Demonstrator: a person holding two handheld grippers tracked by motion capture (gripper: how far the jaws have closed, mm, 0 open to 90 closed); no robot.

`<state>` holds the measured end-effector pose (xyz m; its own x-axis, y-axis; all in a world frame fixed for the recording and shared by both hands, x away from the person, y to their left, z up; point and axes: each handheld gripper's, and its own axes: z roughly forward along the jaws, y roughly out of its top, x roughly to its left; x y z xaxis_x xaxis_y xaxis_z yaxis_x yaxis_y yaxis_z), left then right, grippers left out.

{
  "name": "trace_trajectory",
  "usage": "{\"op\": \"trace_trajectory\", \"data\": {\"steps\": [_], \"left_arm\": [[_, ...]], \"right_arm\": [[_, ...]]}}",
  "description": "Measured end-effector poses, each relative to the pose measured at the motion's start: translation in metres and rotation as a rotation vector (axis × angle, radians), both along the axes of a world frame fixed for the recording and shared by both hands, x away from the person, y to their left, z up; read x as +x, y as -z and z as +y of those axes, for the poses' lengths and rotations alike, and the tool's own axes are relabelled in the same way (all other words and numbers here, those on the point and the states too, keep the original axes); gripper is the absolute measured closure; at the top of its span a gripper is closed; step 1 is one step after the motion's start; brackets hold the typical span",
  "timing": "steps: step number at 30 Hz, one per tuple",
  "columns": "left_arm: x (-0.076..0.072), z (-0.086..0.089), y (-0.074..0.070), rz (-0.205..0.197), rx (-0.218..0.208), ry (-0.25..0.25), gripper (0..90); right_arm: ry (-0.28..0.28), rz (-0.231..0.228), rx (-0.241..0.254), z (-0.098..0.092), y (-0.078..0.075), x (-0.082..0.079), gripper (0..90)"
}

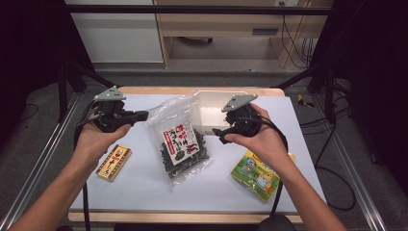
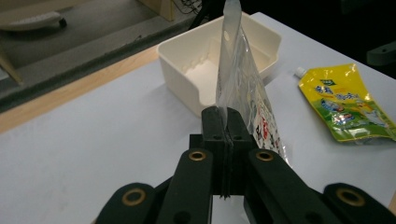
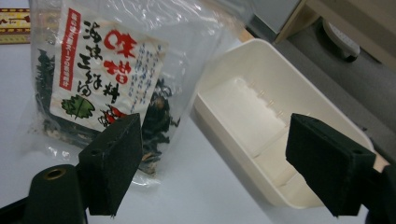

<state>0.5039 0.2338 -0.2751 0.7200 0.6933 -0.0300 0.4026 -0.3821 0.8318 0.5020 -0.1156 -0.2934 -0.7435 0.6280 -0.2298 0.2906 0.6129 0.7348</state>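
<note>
1. Seaweed bag hangs by its top corner, clamped in the left gripper, over the white table in front of the white bin.
2. Right gripper stands wide, holding nothing.
3. I'd pinch the opposite corner with it, then carry the bag level over the bin.
4. Beside the bag lie a yellow pouch and a small box; grey floor and wooden furniture lie beyond.
</note>
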Motion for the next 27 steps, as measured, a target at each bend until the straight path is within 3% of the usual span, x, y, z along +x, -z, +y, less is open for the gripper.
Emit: {"op": "trace_trajectory", "data": {"steps": [3, 11, 27], "left_arm": [[0.000, -0.016, -0.011, -0.022, 0.026, 0.029, 89.5], [0.001, -0.038, -0.025, -0.041, 0.038, 0.073, 89.5], [0.003, -0.046, -0.029, -0.044, 0.032, 0.098, 89.4]], "right_arm": [[-0.016, -0.020, -0.028, 0.002, -0.014, 0.002, 19.2], [-0.067, -0.053, -0.040, 0.004, -0.046, 0.002, 22.3], [-0.124, -0.073, -0.072, 0.008, -0.058, 0.011, 22.9]]}}
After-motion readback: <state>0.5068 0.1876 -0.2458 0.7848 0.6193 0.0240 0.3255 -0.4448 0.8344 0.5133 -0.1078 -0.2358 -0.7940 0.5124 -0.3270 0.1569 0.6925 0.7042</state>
